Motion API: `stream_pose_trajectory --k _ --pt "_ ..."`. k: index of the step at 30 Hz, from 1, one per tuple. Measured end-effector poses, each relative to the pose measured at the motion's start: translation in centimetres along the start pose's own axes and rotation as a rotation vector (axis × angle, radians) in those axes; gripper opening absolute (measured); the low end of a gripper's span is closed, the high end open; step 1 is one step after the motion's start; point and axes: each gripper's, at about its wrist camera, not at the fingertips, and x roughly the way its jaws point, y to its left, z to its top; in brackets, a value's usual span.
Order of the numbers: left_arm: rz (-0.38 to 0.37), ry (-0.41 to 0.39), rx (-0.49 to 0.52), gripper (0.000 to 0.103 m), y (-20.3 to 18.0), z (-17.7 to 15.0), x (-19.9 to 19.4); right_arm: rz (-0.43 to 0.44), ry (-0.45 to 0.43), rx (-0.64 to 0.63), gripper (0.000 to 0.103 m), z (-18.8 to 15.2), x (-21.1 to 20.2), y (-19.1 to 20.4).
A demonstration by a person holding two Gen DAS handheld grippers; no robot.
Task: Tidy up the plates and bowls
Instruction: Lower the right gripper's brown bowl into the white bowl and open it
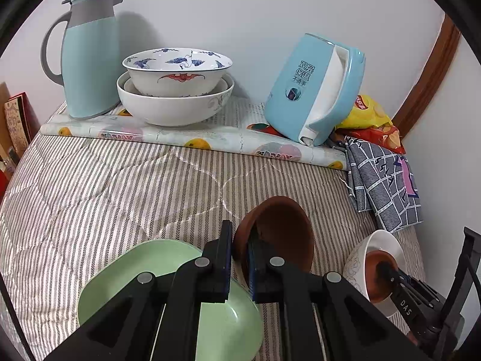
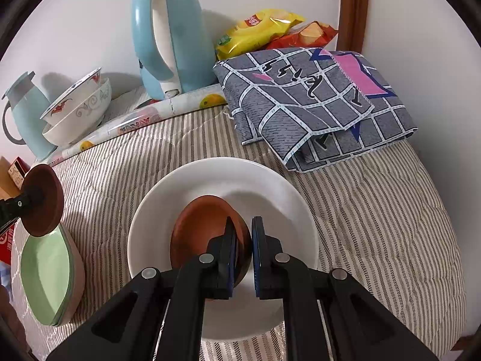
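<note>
Brown, matte small bowl, one of two: gripped by its rim in the left gripper, whose fingers are closed nearly together on the wall, bowl tilted on edge and lifted clear of the striped quilted cover; in the right wrist view the same bowl appears at 9 o'clock, above the green dish. Second brown bowl: sits inside a white bowl at centre frame, its near rim pinched by the right gripper, fingers drawn narrow on the rim (one inside, one outside). Pale green dish, squarish with rounded corners: rests on the cover at 7 o'clock in the left wrist view, partly under the left gripper; pinkish outer wall seen from the right. Stacked set at 11 o'clock, left wrist view: crane-painted bowl nested in a larger white bowl with grey scrollwork, standing on a fruit-print mat. Light blue thermal jug just beside the stack, touching or nearly so. Blue electric kettle at 1 o'clock. Snack bags and folded grey checked cloth at 1 o'clock, right wrist view.
</note>
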Motion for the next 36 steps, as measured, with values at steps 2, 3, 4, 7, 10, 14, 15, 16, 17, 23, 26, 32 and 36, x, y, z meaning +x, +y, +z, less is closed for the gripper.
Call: stream_pose_trajectory --k 2,3,4,7,10,14,15,16,17,23,26,32,36 --pt "-0.001 0.000 -0.001 0.009 0.1 0.0 0.1 -0.001 0.006 -0.003 0.010 0.0 0.2 0.1" --pt "-0.002 0.001 -0.002 0.009 0.1 0.0 0.1 -0.001 0.005 -0.003 0.010 0.0 0.2 0.1" --pt "-0.002 0.001 -0.003 0.009 0.2 0.0 0.1 -0.001 0.005 -0.005 0.010 0.0 0.2 0.1" --pt "-0.004 0.006 -0.003 0.009 0.2 0.0 0.3 -0.007 0.010 -0.012 0.009 0.0 0.3 0.2" --pt "-0.007 0.010 -0.007 0.009 0.2 -0.1 0.5 -0.015 0.024 -0.025 0.009 0.2 0.7 0.3" --pt "-0.008 0.012 -0.007 0.009 0.3 -0.1 0.6 -0.033 0.041 -0.038 0.009 0.4 1.1 0.4" --pt "-0.008 0.013 -0.008 0.009 0.3 -0.1 0.7 -0.038 0.045 -0.040 0.009 0.4 1.2 0.5" --pt "-0.008 0.014 -0.008 0.009 0.3 -0.1 0.7 -0.041 0.053 -0.041 0.010 0.4 1.3 0.4" --pt "-0.008 0.014 -0.009 0.009 0.4 -0.1 0.7 -0.043 0.060 -0.044 0.010 0.4 1.4 0.5" --pt "-0.012 0.017 -0.011 0.009 0.4 -0.2 0.7 -0.102 0.068 -0.094 0.013 0.2 1.7 1.0" --pt "-0.012 0.018 -0.010 0.009 0.4 -0.2 0.7 -0.111 0.066 -0.100 0.014 0.2 1.8 1.0" --pt "-0.014 0.022 -0.001 0.009 0.3 -0.5 0.4 -0.132 0.061 -0.119 0.016 0.1 1.7 1.2" --pt "-0.012 0.021 0.001 0.009 0.4 -0.7 0.0 -0.135 0.043 -0.122 0.022 -0.1 1.1 1.2"
